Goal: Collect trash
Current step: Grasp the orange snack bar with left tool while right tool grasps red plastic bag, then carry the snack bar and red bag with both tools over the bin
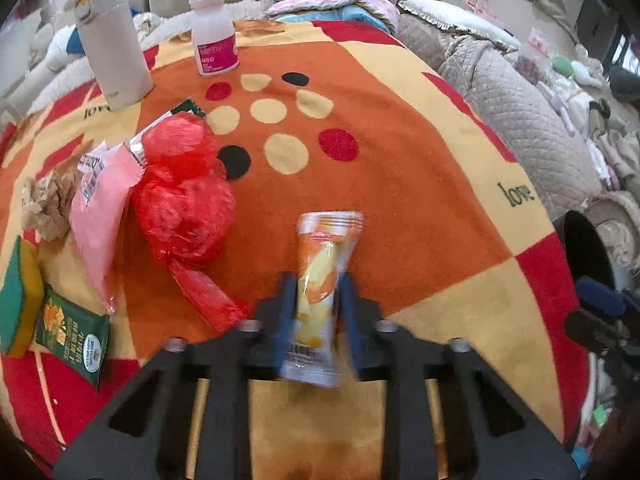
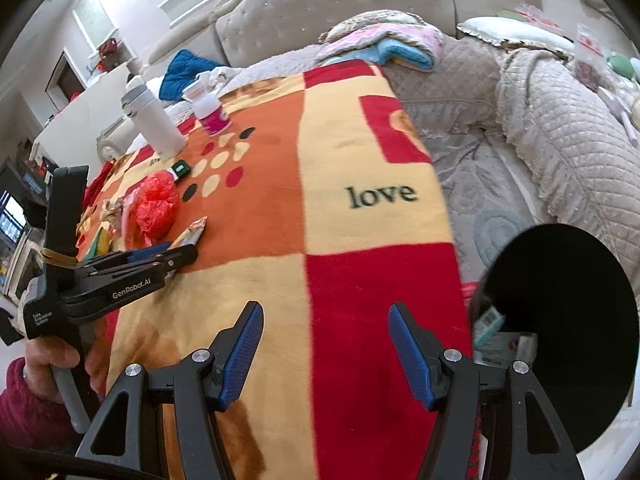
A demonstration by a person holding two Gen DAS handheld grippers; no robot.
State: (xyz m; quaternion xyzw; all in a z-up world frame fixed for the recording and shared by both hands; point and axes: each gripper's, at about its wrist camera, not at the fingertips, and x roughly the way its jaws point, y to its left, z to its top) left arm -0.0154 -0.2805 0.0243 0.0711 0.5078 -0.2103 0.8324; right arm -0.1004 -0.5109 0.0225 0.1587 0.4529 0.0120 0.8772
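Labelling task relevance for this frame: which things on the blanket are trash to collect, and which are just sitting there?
Job:
- orange-and-yellow plastic snack wrapper, clamped in left gripper
- crumpled red plastic bag
- pink plastic mailer bag
- crumpled brown paper
- green snack packet
- black round bin
- right gripper, open, empty

Bystanders:
- white insulated flask
- white pill bottle, pink label
- green-and-yellow sponge

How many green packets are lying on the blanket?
2: a large green packet at the blanket's near left edge, a small green packet beside the white bottle. More may be hidden.
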